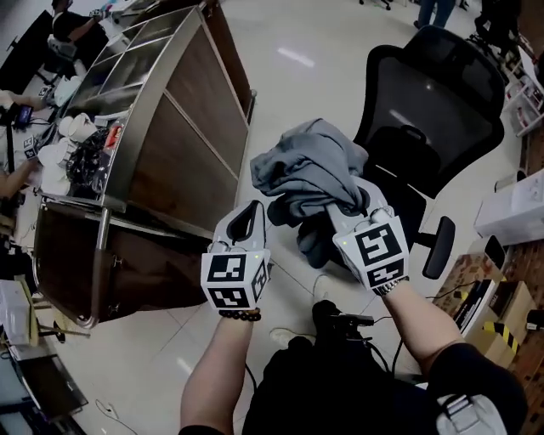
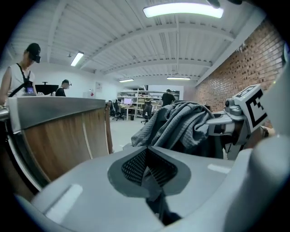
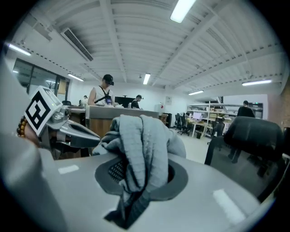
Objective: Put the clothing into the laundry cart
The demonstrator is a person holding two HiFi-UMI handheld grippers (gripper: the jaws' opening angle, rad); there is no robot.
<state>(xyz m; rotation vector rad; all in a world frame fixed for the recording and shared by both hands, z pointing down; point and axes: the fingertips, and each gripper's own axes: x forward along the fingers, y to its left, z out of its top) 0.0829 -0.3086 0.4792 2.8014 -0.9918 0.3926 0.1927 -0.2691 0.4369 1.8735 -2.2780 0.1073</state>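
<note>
Bunched grey clothing (image 1: 310,166) hangs clamped in right tongs (image 1: 337,210).

Open office-workshop under long white strip lights (image 2: 183,10)
Glossy pale tiled floor (image 1: 289,51), a black mesh-backed office chair (image 1: 433,102), a red brick wall (image 2: 222,86) along one side — white ribbed ceiling (image 3: 136,41) overhead (desks (image 2: 131,103) far back).

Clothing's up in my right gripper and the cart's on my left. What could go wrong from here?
1. Only the right gripper pinches the clothing, by one fold. The left gripper is shut and empty, so the bundle may slip and land on the chair or the floor.
2. The loose folds hanging below could snag on the rim of the cart as they swing over.
</note>
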